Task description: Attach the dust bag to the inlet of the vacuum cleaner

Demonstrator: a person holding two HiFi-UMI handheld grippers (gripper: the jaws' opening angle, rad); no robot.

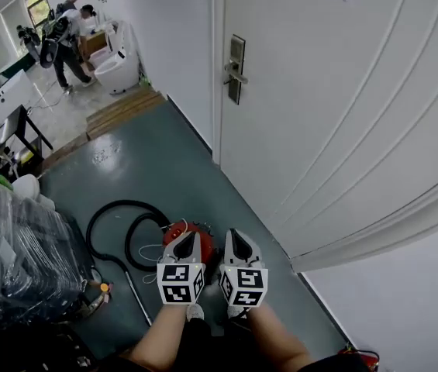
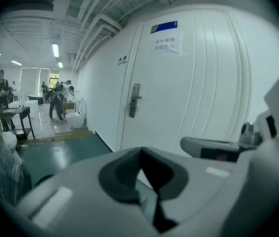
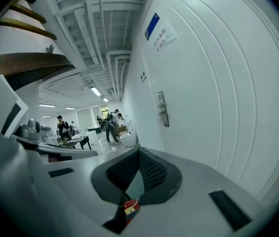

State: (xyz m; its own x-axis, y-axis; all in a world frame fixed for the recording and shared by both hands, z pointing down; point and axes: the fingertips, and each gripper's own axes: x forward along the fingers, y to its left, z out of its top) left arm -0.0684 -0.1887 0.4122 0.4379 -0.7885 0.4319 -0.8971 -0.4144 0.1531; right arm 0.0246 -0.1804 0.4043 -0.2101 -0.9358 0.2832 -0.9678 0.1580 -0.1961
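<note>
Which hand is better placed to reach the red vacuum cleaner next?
Left, probably. The left gripper and right gripper are both shut, empty, side by side, but the red vacuum cleaner sits more under the left one, with its black hose on that side.

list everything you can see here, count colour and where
floor: 1, teal, centre
vacuum cleaner: 1, red, on floor, bottom centre
hose: 1, black, looped left of vacuum cleaner
door: 1, white, right
door handle: 1, metal, door's left edge
toilet: at least 1, white, upper left
wooden step: 1, brown, floor's far edge
people: several, dark clothes, upper left
wrapped stack: 1, dark under film, left edge
left gripper: white, shut, empty
right gripper: white, shut, empty
forearms: 2, bottom
</note>
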